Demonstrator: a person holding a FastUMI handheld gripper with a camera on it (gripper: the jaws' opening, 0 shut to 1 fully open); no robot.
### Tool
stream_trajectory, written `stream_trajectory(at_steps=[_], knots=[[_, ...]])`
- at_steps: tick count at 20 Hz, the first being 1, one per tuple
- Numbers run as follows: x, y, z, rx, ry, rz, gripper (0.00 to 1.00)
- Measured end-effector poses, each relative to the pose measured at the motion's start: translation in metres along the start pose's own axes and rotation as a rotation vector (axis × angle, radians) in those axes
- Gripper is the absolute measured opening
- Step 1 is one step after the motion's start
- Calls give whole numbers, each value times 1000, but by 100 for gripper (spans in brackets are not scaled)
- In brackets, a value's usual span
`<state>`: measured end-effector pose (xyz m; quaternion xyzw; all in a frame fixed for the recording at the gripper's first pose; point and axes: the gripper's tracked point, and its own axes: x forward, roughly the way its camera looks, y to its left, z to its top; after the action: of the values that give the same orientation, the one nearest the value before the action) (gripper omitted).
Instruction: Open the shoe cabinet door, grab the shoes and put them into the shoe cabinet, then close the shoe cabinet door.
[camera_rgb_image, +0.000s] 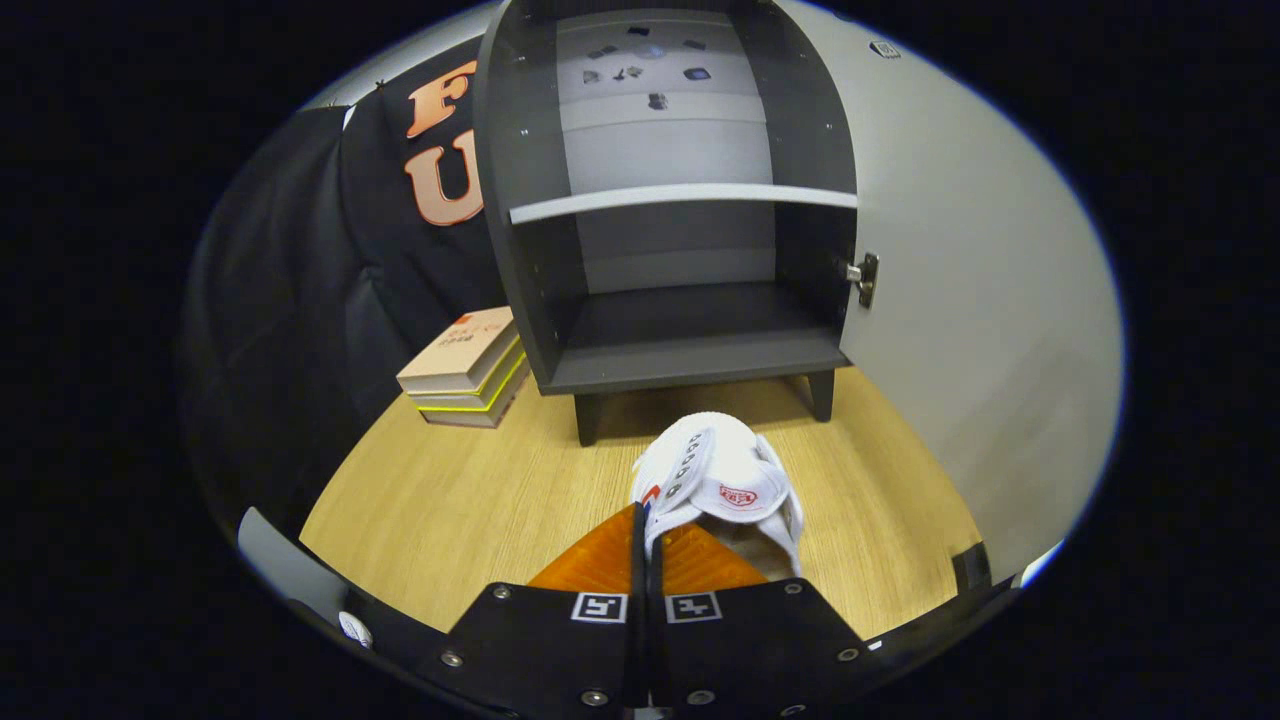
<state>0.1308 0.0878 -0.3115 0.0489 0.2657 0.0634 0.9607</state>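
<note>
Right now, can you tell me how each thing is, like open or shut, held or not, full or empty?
Shoe cabinet: both shelves bare.
Cabinet door: swung wide open.
White shoe: pinched at its edge, off the floor, in front of the cabinet.
Gripper: fingers closed together on the shoe.
Stack of books: closed, lying flat beside the cabinet.

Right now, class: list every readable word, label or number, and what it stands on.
None can be read.
Red badge on shoe: too small to read.
Red print on book: blurred.
Markers on gripper, shut on shoe: patterns, no words.
</note>
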Motion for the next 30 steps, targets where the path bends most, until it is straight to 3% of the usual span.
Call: stream_trajectory(at_steps=[7, 14, 19, 25, 30], knots=[[-42, 7, 123, -69, -178, 28, 0], [-22, 6, 223, -141, -283, 42, 0], [21, 4, 269, -154, -279, 67, 0], [105, 2, 314, -188, -257, 53, 0], [172, -1, 321, -150, -161, 36, 0]])
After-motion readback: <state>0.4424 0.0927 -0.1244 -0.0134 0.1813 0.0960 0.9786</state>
